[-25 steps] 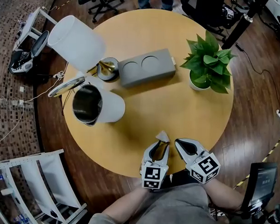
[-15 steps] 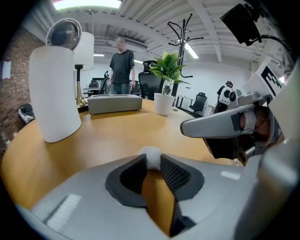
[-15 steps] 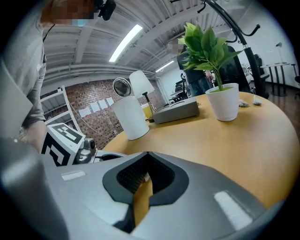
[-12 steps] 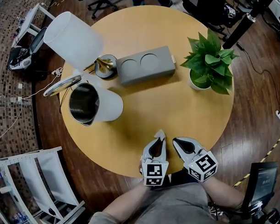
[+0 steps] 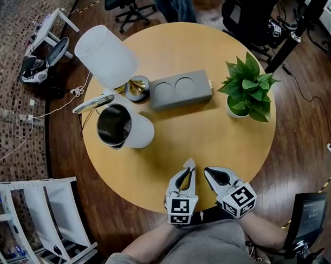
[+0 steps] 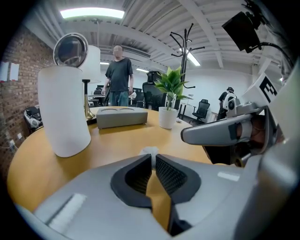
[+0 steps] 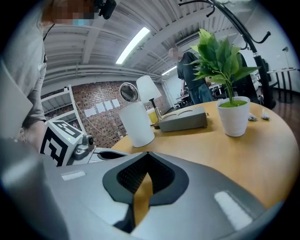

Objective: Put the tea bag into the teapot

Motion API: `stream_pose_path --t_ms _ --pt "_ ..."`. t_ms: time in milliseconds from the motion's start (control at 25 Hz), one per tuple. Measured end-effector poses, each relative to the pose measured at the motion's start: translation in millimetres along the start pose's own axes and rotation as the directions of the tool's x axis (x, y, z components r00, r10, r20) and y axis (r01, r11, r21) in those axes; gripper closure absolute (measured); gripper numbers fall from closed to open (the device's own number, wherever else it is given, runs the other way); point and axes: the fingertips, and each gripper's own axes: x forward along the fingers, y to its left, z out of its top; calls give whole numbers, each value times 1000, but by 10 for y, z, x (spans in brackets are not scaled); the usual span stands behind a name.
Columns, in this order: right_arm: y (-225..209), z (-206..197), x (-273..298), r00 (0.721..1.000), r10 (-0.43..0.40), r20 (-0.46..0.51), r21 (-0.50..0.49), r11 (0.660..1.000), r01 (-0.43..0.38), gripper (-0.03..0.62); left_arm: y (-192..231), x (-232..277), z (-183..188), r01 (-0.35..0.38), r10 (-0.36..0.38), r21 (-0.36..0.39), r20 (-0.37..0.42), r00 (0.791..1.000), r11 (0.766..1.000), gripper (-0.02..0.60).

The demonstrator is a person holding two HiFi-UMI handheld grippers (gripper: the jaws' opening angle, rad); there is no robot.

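The small white tea bag [image 5: 191, 162] lies on the round wooden table [image 5: 208, 135] near its front edge. My left gripper [image 5: 190, 167] has its jaws closing on it. In the left gripper view the tea bag [image 6: 150, 151] sits pinched between the dark ribbed pads [image 6: 168, 172]. The white teapot [image 5: 125, 127] stands to the left with its lid [image 5: 93, 103] swung open and its dark inside showing. It is the tall white cylinder [image 6: 63, 112] in the left gripper view. My right gripper [image 5: 208, 171] rests just right of the left one, shut with nothing in it.
A grey box [image 5: 180, 90] with two round recesses lies behind. A potted plant [image 5: 248, 91] stands at the right, a lamp with a white shade [image 5: 106, 56] at the back left. A person [image 6: 119, 75] stands beyond the table. Office chairs and cables surround it.
The left jaws have narrowed from wide apart to a pinch on the tea bag. The right gripper has stayed put.
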Motion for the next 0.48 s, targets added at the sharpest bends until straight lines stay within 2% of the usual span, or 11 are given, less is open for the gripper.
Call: stream_pose_path --t_ms 240,480 --pt "185 527 -93 996 25 84 -74 997 -19 591 28 -331 569 -27 27 -1 120 992 1000 551" --pt "424 1211 -259 974 69 216 -167 985 -33 591 45 -732 1266 -58 47 30 281 959 998 551"
